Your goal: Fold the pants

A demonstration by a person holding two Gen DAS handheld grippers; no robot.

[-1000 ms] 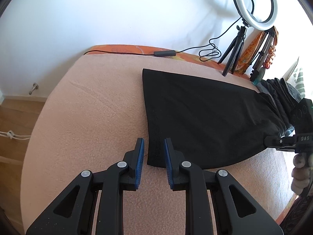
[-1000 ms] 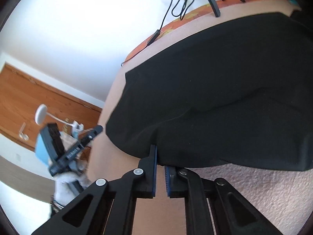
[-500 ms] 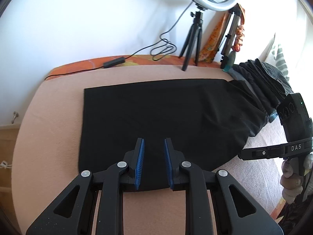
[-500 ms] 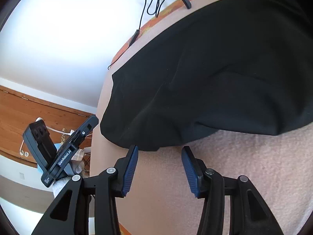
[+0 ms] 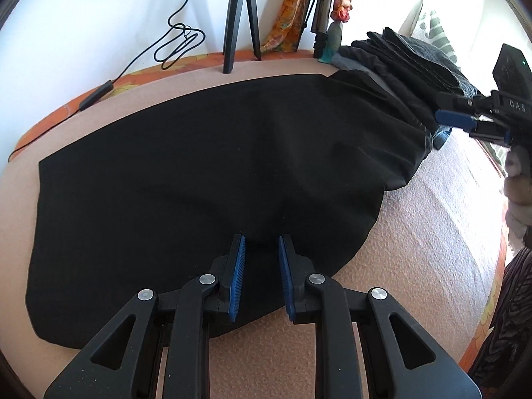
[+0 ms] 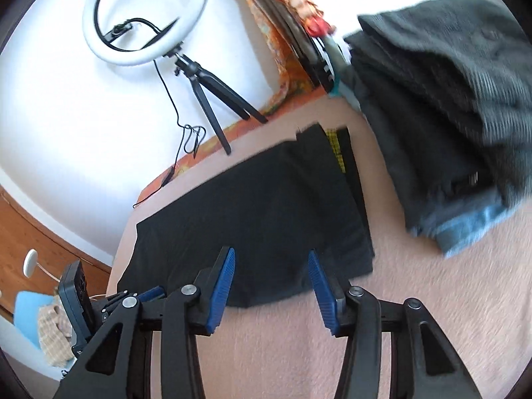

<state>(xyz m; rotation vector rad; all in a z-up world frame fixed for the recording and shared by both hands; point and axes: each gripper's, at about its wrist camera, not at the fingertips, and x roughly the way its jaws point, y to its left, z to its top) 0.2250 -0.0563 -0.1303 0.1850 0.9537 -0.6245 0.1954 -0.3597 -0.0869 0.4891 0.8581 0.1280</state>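
The black pants (image 5: 206,173) lay flat on the pink bed (image 5: 415,239), stretched sideways, right under the left gripper (image 5: 261,249), whose jaws were a little apart and empty, nearer than the open, empty right gripper (image 6: 271,261).

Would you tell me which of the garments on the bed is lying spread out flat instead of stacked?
The black pants, spread flat beside the tripod; the other dark garments sit in a pile at the right.

Clothes pile (image 6: 442,106), far right: motion-blurred, top cut off. Ring light (image 6: 146,16): upper rim cut by frame edge.
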